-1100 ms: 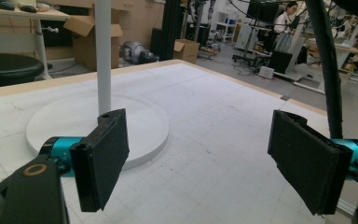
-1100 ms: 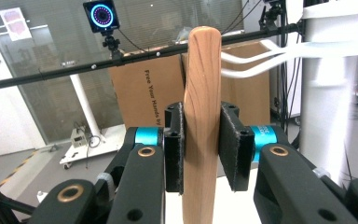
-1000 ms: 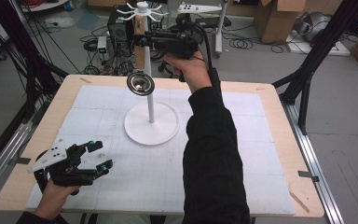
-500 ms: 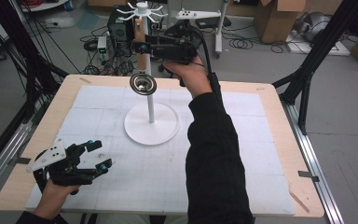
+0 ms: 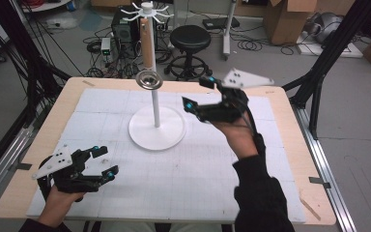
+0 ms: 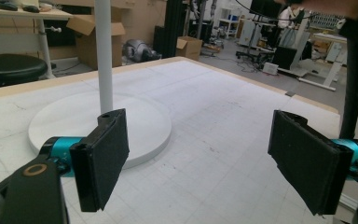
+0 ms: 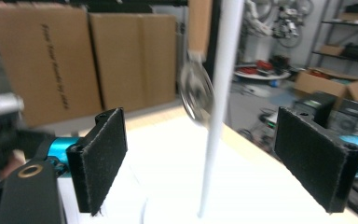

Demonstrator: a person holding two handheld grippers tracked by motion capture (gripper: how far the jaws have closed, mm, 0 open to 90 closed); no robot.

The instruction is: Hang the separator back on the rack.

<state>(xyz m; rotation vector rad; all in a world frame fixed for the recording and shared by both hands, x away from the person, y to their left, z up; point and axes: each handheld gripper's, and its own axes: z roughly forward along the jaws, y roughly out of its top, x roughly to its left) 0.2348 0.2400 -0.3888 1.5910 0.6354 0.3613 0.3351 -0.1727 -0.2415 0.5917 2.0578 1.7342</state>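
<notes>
Item: small metal strainer point(image 5: 150, 80), hanging by its wooden handle point(image 5: 147, 43) from a hook of the white rack point(image 5: 156, 126) (mid surface point(image 5: 290, 145)). Judged light, rigid, smooth-rimmed, prone to swinging; best taken by the handle. Right hand-held gripper point(image 5: 200, 94): jaws just opened wide, nothing between, beside the rack. Left hand-held gripper point(image 5: 104, 159): jaws apart, empty, at near-left corner.
</notes>
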